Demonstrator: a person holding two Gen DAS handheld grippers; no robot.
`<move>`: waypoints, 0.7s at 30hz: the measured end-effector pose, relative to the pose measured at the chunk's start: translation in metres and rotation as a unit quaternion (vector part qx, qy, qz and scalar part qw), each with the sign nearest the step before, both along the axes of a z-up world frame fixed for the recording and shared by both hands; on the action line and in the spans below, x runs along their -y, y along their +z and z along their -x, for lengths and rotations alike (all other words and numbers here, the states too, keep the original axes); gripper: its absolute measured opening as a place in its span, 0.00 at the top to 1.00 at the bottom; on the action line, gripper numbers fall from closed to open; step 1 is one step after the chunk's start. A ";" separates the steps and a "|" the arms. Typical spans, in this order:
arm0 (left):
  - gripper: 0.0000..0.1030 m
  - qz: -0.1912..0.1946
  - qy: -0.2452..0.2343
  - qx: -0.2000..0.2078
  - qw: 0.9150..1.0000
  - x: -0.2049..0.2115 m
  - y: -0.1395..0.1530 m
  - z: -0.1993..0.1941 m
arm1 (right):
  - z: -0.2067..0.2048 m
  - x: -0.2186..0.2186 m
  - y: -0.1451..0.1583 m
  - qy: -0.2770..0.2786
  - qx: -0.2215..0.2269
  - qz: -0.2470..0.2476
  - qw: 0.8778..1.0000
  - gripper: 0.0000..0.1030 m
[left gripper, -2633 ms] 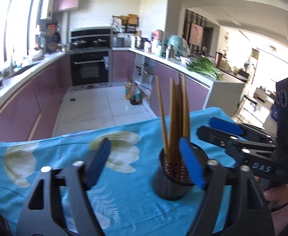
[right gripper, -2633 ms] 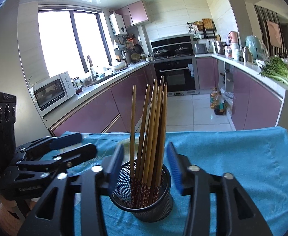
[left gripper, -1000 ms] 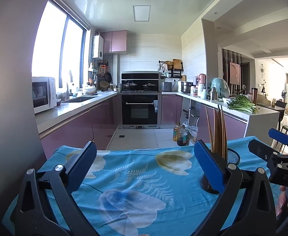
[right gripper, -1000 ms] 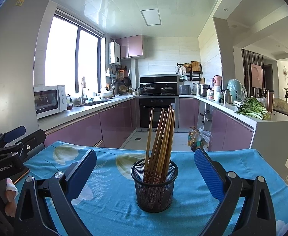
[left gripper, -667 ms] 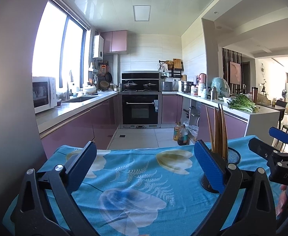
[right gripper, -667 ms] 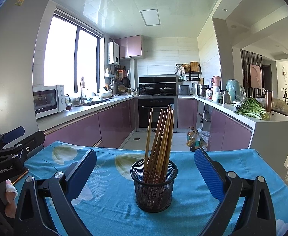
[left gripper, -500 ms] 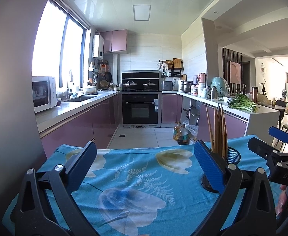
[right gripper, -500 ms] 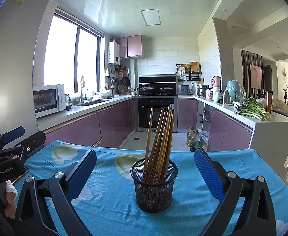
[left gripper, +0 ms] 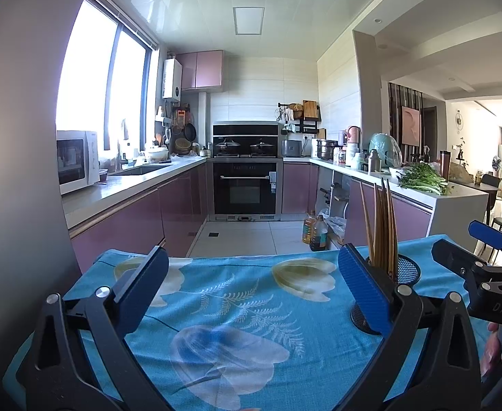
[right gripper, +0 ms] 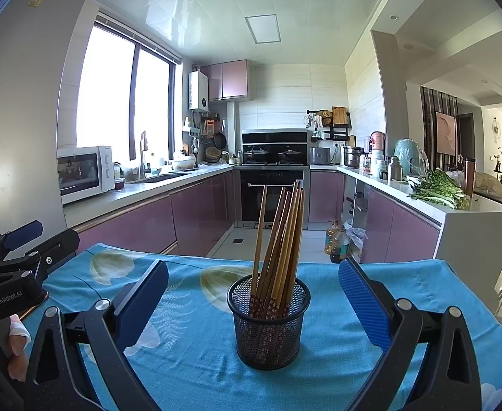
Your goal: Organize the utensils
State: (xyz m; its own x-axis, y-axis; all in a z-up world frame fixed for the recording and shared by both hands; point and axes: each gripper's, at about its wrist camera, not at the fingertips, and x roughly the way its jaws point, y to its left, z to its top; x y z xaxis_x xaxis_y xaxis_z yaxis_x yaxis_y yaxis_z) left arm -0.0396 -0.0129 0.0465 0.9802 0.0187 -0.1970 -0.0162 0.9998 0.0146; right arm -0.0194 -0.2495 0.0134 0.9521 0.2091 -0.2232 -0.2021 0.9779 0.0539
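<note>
Chopsticks [right gripper: 280,239] stand bundled in mesh holder [right gripper: 268,328], mid-tabletop [right gripper: 199,359]. Right gripper [right gripper: 252,303] and left gripper [left gripper: 251,291] fingers spread, empty. Risk: a sideways knock could tip the tall, top-heavy holder.

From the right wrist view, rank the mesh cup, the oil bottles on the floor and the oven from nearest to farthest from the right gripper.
1. Mesh cup, on the cloth between the open right gripper's fingers.
2. Oil bottles, on the floor beyond the table, right of centre.
3. Oven, against the far wall.
</note>
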 end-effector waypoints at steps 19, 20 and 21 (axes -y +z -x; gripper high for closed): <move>0.05 0.001 -0.001 -0.002 1.000 -0.001 -0.001 0.000 | 0.000 0.000 -0.001 -0.003 0.001 0.002 1.000 0.06; 0.05 0.002 -0.001 -0.002 1.000 -0.001 0.000 0.000 | -0.001 0.000 -0.001 -0.002 0.001 0.001 1.000 0.06; 0.05 0.002 -0.001 -0.002 1.000 -0.001 0.000 0.000 | -0.001 0.000 -0.001 -0.002 0.000 0.000 1.000 0.06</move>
